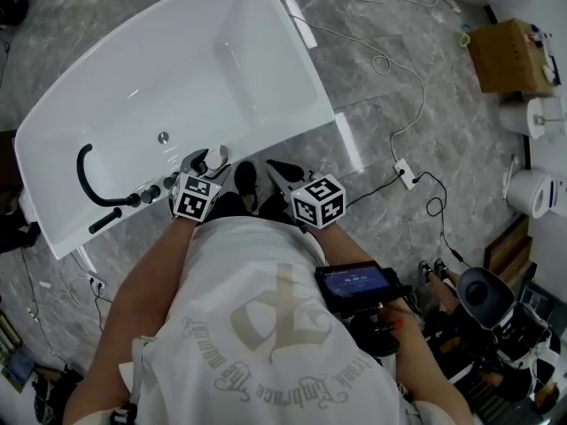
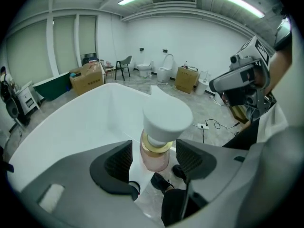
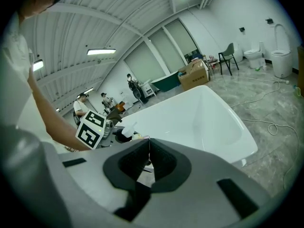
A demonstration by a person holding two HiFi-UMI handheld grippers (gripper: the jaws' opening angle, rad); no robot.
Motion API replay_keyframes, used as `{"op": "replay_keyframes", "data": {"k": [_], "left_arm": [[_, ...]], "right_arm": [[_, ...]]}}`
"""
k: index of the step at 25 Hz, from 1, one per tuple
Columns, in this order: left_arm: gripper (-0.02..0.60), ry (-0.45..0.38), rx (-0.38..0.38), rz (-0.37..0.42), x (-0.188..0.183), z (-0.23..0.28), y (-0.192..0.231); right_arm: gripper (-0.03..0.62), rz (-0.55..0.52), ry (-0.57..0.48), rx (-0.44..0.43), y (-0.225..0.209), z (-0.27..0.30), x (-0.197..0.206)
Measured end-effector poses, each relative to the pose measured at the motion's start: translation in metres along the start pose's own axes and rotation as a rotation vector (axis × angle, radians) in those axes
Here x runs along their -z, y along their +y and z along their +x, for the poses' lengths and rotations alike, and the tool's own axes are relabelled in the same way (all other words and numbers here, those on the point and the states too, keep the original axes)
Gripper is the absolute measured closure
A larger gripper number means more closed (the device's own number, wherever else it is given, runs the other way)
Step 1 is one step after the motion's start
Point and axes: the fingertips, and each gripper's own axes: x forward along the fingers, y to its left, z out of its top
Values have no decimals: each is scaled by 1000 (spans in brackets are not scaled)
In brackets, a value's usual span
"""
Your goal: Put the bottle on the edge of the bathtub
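Room: grey floor, bathtub (image 1: 275, 140) upper left.
Bottle (image 2: 161, 132): upright on bathtub edge; placing looks done.
Left fingers (image 2: 116, 163): released, flanking bottle.
Right fingers (image 3: 133, 163): clenched, empty.
Remaining: pull clear.

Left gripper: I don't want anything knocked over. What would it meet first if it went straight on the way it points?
The pink bottle, standing between the left gripper's open jaws, apparently on the bathtub edge.

bottle (image 2: 166, 120) on bathtub rim (image 1: 285, 138), between left tool (image 2: 154, 152) jaws, faucet (image 1: 133, 199) further left
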Motion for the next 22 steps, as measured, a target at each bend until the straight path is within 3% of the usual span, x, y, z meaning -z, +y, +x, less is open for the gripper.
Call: {"op": "replay_keyframes", "data": {"k": [12, 22], "left_arm": [[294, -68, -129, -124, -6, -48, -8], [299, -227, -229, -241, -27, -95, -21]], "right_arm": [[588, -132, 35, -153, 2, -8, -30], [588, -226, 64, -255, 21, -12, -40]]}}
